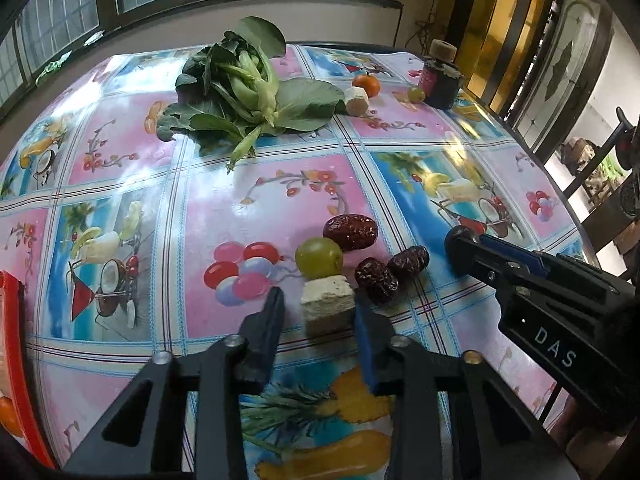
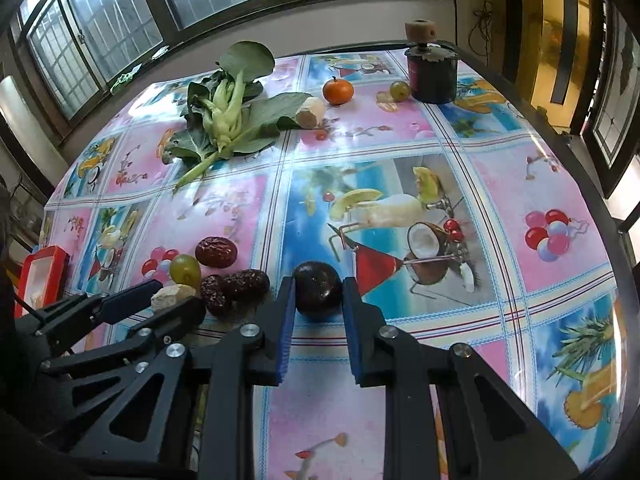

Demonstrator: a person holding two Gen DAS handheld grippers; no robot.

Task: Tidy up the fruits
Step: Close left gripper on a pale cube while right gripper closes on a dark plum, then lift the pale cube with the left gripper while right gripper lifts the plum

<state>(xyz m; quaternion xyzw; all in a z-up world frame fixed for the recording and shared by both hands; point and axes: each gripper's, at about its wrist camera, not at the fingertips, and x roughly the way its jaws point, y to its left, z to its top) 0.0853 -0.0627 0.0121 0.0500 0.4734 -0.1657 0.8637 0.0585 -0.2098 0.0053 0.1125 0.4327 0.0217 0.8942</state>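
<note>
At the lower middle of the right wrist view, your right gripper (image 2: 318, 300) is clamped across the widest part of a dark round fruit (image 2: 318, 288) resting on the tablecloth (image 2: 520, 160); it looks smooth, firm and light, so squeeze gently. At the bottom centre of the left wrist view, your left gripper (image 1: 318, 312) pinches a pale, crumbly-looking cut chunk (image 1: 327, 304) by its flat sides.

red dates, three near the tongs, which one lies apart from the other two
The biggest red date, farthest from the tongs, just behind the green grape. The two smaller dates lie touching each other, closer to the camera.
</note>
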